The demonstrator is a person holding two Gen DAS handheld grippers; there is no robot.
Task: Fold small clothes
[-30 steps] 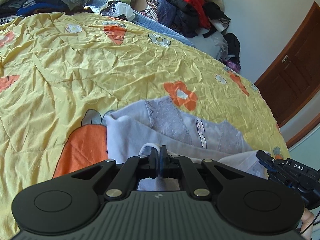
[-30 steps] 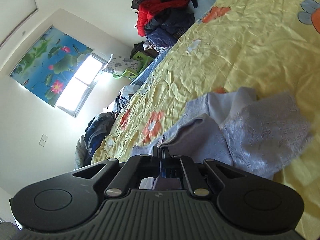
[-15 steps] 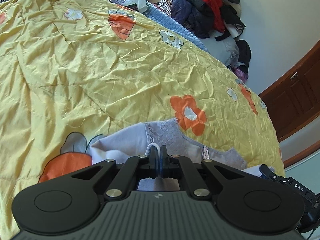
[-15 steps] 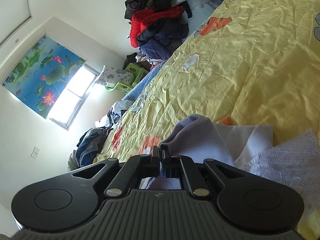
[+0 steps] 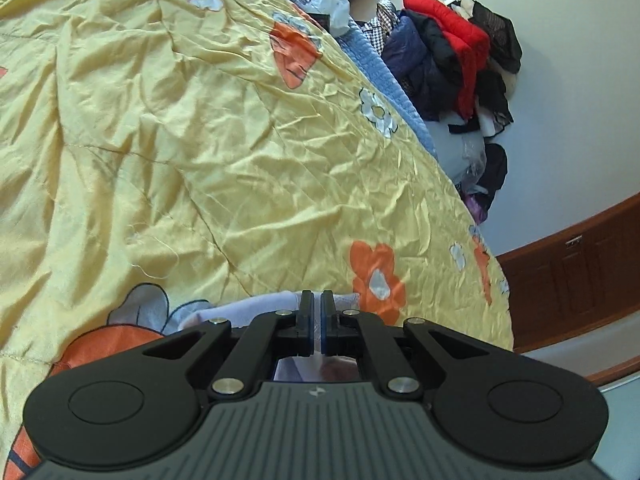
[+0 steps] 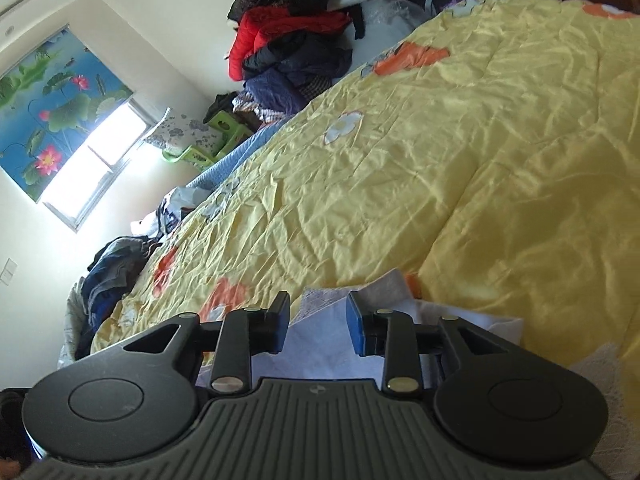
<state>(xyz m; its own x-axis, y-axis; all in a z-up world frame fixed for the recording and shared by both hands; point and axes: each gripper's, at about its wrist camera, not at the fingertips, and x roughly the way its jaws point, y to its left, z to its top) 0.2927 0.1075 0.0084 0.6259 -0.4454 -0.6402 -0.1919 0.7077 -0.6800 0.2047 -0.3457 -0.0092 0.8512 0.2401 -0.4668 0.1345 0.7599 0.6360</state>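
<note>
Right wrist view: right gripper (image 6: 318, 330) has just been opening, lilac garment (image 6: 328, 344) lying loose between; left gripper (image 5: 316, 322) probably pinches its edge.

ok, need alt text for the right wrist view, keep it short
The right hand-held gripper has just been opening over a pale lilac garment that lies between its parted jaws on a wrinkled yellow flowered quilt. Beyond the bed, a pile of dark and red clothes sits against the wall, and a window glows at left.
</note>
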